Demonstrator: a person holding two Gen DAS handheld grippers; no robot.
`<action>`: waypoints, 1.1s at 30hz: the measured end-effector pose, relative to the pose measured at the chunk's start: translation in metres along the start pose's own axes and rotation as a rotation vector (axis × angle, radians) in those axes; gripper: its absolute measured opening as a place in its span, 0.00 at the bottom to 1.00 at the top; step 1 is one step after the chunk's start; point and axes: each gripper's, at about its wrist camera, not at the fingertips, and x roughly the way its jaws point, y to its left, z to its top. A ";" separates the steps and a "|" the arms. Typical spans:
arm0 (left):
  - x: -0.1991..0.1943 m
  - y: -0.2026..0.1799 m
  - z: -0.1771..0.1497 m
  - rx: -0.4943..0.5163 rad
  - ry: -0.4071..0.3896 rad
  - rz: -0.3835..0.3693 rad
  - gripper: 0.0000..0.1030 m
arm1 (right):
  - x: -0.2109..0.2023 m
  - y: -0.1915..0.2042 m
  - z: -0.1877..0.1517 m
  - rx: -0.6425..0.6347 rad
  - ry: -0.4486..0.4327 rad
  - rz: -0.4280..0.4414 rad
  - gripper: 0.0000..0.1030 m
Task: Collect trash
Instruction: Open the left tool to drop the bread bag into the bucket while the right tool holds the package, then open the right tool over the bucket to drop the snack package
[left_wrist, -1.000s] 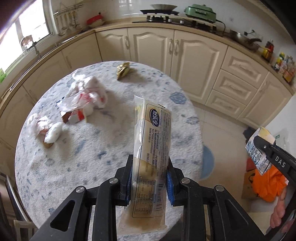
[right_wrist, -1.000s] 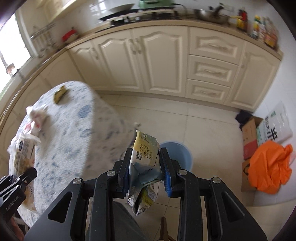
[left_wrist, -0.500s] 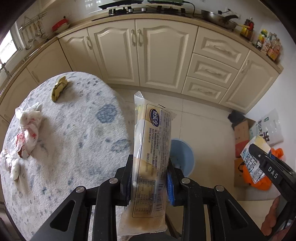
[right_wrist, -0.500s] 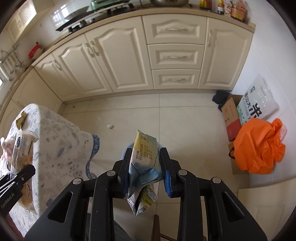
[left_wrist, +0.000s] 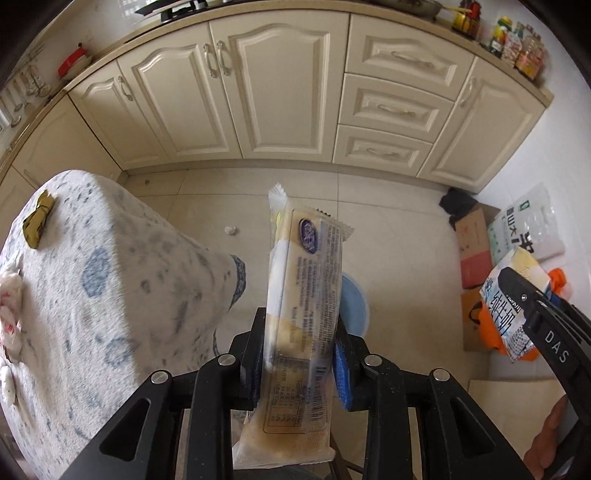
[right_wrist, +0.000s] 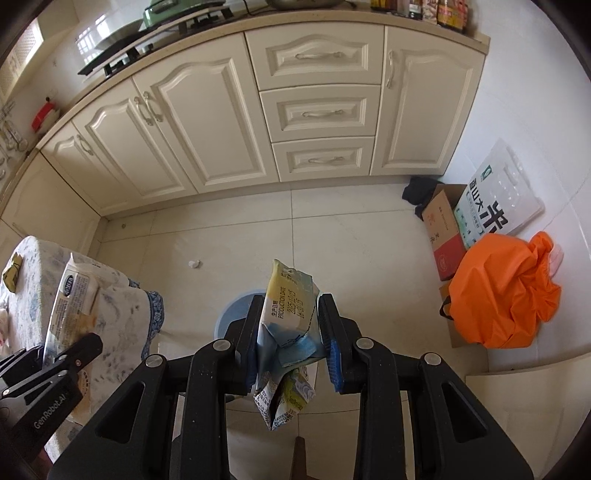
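Left gripper (left_wrist: 298, 363) clenched on a long clear wrapper (left_wrist: 303, 317) standing upright between its jaws; right gripper (right_wrist: 290, 341) clenched on a crumpled yellow-blue packet (right_wrist: 290, 314); blue bin (right_wrist: 231, 314) on the floor just beyond both jaws

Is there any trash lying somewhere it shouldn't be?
Yes. A small white crumpled scrap lies on the floor tiles, apart from the blue bin. A greenish-yellow wrapper also sits on the table.
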 end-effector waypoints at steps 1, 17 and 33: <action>0.005 -0.002 0.004 -0.002 0.011 0.000 0.29 | 0.002 -0.001 0.001 0.000 0.003 -0.003 0.28; 0.038 -0.007 0.026 -0.019 0.061 0.027 0.44 | 0.026 -0.006 -0.005 0.016 0.083 0.006 0.29; -0.007 0.034 -0.003 -0.108 -0.002 0.060 0.49 | 0.014 0.064 0.000 -0.125 0.066 0.101 0.30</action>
